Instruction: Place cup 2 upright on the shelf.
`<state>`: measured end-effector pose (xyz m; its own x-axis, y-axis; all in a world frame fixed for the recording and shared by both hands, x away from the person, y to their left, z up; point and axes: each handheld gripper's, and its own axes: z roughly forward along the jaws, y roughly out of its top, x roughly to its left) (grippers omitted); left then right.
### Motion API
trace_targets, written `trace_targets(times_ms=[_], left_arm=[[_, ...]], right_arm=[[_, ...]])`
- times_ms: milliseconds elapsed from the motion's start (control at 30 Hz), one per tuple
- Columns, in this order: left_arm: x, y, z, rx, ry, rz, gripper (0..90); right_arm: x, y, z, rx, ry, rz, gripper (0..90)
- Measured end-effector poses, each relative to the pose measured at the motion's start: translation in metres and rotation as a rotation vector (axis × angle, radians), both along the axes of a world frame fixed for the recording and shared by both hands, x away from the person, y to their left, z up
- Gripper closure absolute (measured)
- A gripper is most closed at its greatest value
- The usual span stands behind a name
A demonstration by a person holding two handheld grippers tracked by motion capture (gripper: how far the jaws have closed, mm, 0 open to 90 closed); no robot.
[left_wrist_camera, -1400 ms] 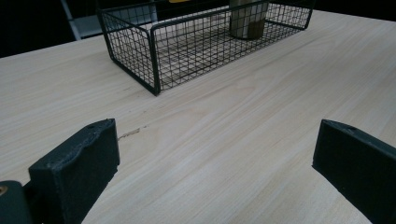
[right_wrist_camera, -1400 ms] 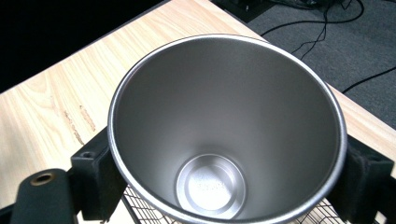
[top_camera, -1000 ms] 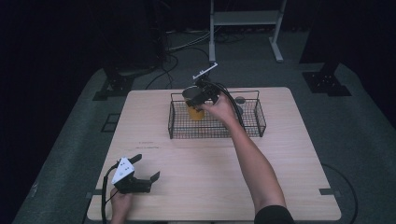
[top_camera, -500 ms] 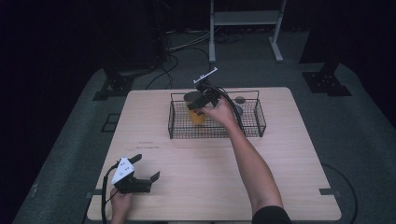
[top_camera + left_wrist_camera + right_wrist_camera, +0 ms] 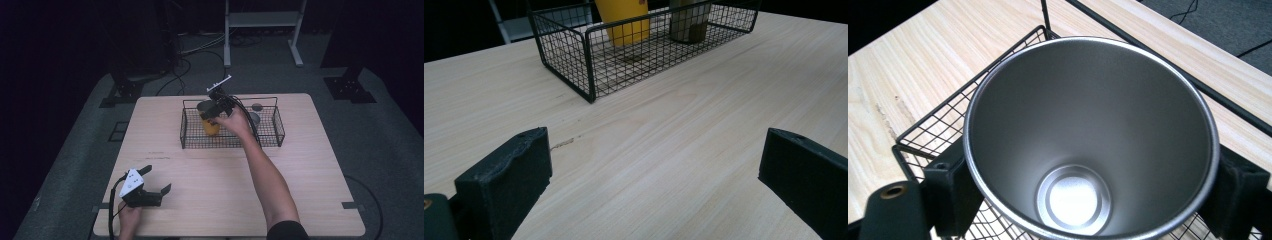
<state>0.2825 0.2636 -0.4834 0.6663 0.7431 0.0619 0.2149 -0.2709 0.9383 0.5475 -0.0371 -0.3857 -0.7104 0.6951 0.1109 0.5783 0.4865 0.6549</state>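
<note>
High view, right arm: the forearm stretches forward across the pale wooden table point(image 5: 300, 165), and the right gripper point(image 5: 216, 104) is over the left half of the black wire basket point(image 5: 270, 137), clamped on the yellow tapered cup with a steel-grey inside point(image 5: 209, 125).
High view, left hand: the left gripper point(image 5: 145, 192) rests low at the table's near left corner, jaws apart, well apart from the basket.
High view, count: 2 grippers, 1 basket, 1 yellow cup, 1 grey metal cup point(image 5: 254, 119) in the basket's right half.
Left gripper view: 2 black jaws stand wide apart over bare wood; the basket point(image 5: 574, 75) lies ahead with the yellow cup point(image 5: 624, 22) and the grey cup point(image 5: 686, 25) inside.
Right gripper view: the jaws press on both sides of the cup point(image 5: 1088, 150); it is upright, with a round rim, a brushed-metal inside and a bright flat bottom, above the basket's mesh point(image 5: 933, 140).
</note>
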Motion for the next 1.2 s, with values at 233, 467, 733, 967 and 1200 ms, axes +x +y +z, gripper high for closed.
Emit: trace_targets(times_ms=[233, 467, 733, 967, 1200], left_arm=[[0.0, 0.0, 0.0, -0.006, 0.002, 0.001, 0.0], [0.0, 0.0, 0.0, -0.007, 0.003, 0.001, 0.0], [0.0, 0.0, 0.0, -0.009, 0.004, 0.001, 0.0], [0.0, 0.0, 0.0, -0.009, 0.003, 0.0, 0.0], [0.0, 0.0, 0.0, -0.009, 0.003, 0.0, 0.0]], right_arm=[[0.002, 0.001, -0.004, -0.009, 0.003, -0.01, 13.0], [0.003, 0.004, -0.008, -0.02, 0.006, -0.014, 13.0], [0.003, 0.007, -0.013, -0.048, 0.001, -0.022, 12.8], [0.002, 0.011, -0.019, -0.056, 0.002, -0.012, 12.7], [0.0, 0.006, -0.02, -0.044, 0.006, -0.012, 12.4]])
